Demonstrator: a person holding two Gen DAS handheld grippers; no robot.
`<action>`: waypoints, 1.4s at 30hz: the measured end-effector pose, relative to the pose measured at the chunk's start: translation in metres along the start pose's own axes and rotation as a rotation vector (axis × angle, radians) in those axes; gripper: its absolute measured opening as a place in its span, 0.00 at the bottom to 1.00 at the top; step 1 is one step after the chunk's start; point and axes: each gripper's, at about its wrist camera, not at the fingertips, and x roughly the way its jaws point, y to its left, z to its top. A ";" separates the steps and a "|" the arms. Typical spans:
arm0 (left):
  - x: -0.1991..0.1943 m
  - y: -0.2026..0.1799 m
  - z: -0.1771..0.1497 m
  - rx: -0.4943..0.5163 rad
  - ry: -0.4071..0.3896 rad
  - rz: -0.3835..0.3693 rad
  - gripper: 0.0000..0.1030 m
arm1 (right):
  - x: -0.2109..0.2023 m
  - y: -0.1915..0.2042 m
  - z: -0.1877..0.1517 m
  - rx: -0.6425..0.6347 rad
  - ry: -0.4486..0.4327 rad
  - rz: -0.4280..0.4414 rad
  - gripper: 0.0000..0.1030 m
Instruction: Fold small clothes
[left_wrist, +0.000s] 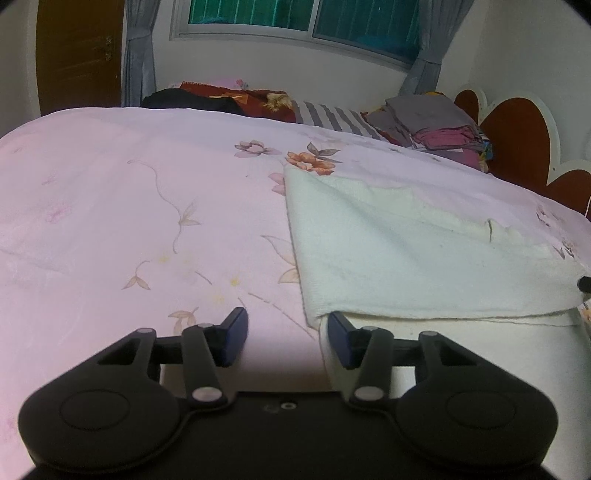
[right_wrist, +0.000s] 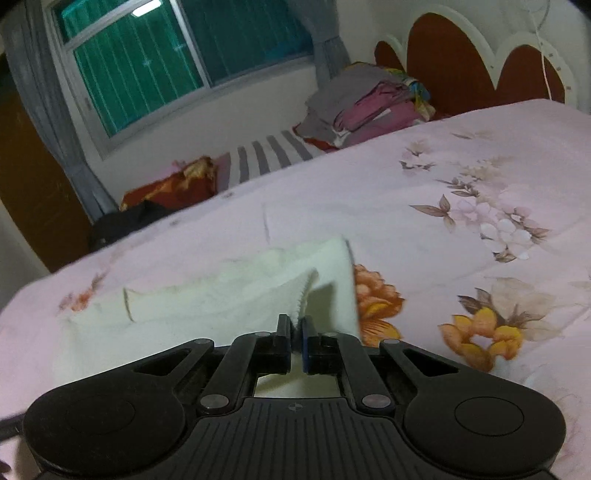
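A white terry cloth (left_wrist: 413, 251) lies on the pink floral bedsheet (left_wrist: 129, 221), partly folded over itself. My left gripper (left_wrist: 288, 334) is open and empty, low over the sheet at the cloth's near left corner; its right finger sits at the cloth's edge. My right gripper (right_wrist: 295, 332) is shut on a raised edge of the white cloth (right_wrist: 229, 295) and lifts that edge off the bed, so the cloth stands in a fold in front of the fingers.
A pile of folded grey and magenta clothes (left_wrist: 439, 125) sits at the far side near the red-and-white headboard (left_wrist: 524, 136). A striped pillow (left_wrist: 332, 114), a red patterned item (right_wrist: 173, 188) and a dark garment (left_wrist: 192, 99) lie along the wall under the window.
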 end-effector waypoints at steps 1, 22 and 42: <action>0.001 0.000 0.000 -0.001 -0.001 0.000 0.46 | -0.001 -0.001 -0.001 -0.013 0.004 0.004 0.04; -0.002 0.004 0.007 0.045 0.020 -0.024 0.51 | 0.009 -0.001 -0.021 -0.060 0.064 -0.074 0.07; 0.020 -0.051 0.003 0.113 -0.020 -0.170 0.64 | 0.016 0.033 -0.047 -0.191 0.045 -0.081 0.30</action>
